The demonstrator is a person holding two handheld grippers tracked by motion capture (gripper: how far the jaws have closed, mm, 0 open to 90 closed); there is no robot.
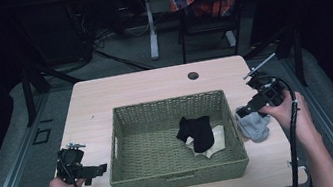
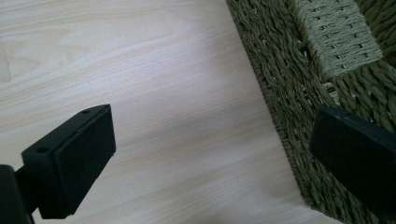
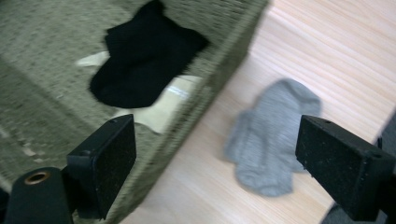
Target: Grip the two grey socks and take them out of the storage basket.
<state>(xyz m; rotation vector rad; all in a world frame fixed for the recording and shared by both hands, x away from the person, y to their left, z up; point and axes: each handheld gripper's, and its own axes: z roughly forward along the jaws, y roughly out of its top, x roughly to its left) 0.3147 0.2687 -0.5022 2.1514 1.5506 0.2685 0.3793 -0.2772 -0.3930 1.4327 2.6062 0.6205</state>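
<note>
- Beside the basket (image 1: 180, 177), right side: grey sock (image 1: 254, 126), limp, light; judged best pinched at a bunched fold.
- Right gripper (image 1: 247, 109) jaws wide, empty.
- Left gripper (image 1: 102, 170) jaws wide, empty.

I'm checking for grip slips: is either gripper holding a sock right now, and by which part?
Nothing is held. The right gripper is open above the grey sock on the table; the left gripper is open beside the basket.
</note>
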